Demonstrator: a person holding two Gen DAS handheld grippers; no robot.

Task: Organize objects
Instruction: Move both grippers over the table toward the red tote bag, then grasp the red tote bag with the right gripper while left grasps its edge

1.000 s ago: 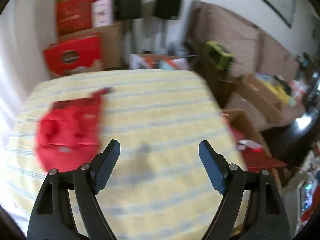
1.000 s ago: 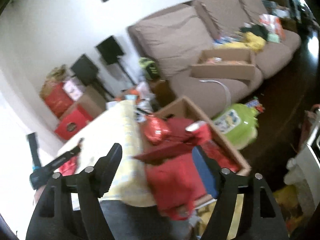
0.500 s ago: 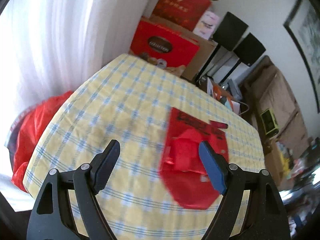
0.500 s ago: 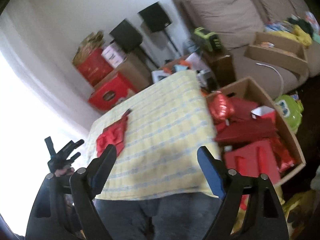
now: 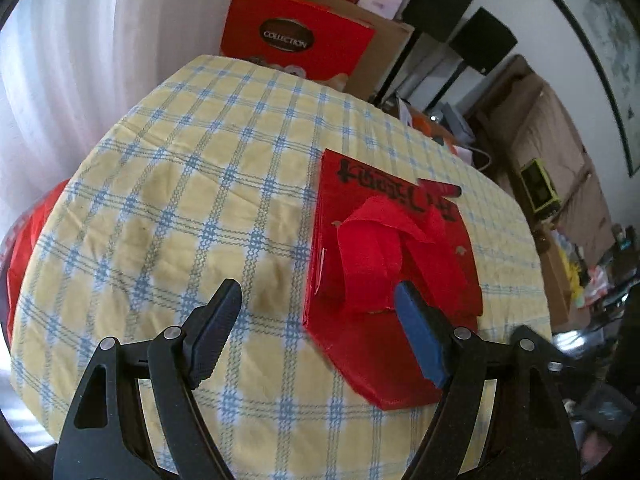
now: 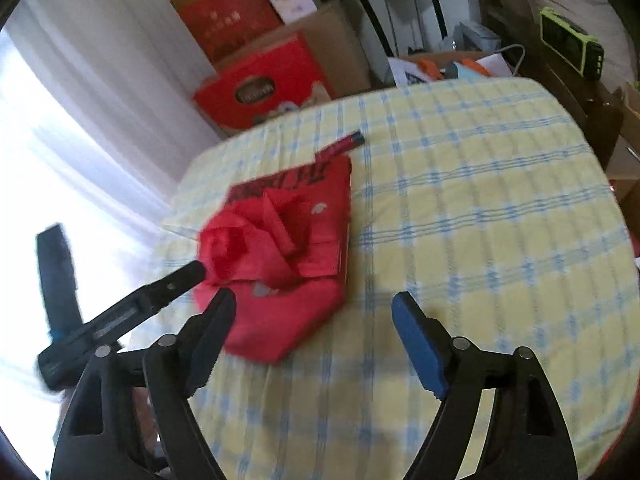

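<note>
A flat red paper bag (image 5: 384, 264) with loose red ribbon handles (image 5: 368, 248) and black lettering lies on the yellow and blue checked tablecloth (image 5: 192, 208). My left gripper (image 5: 318, 328) hovers at the bag's near edge. Its jaws are closing a little, the blue pad is over the bag and nothing is gripped. In the right wrist view the same bag (image 6: 296, 248) sits left of centre, and the left gripper (image 6: 128, 256) reaches in from the left, one finger (image 6: 160, 292) at the handles. My right gripper (image 6: 312, 332) hangs over the cloth beside the bag, jaws closing slightly and holding nothing.
Red gift boxes (image 5: 296, 48) and cardboard cartons stand behind the table by a white curtain (image 5: 60, 60). Two black speakers (image 5: 480, 40), a brown sofa (image 5: 560, 152) and a green device (image 5: 538, 190) are at the right. Something red (image 5: 24, 240) hangs off the table's left edge.
Both views swung onto the table. The left gripper moved in close over the red bag. The right gripper left the floor box of red things and now hangs over the cloth.
</note>
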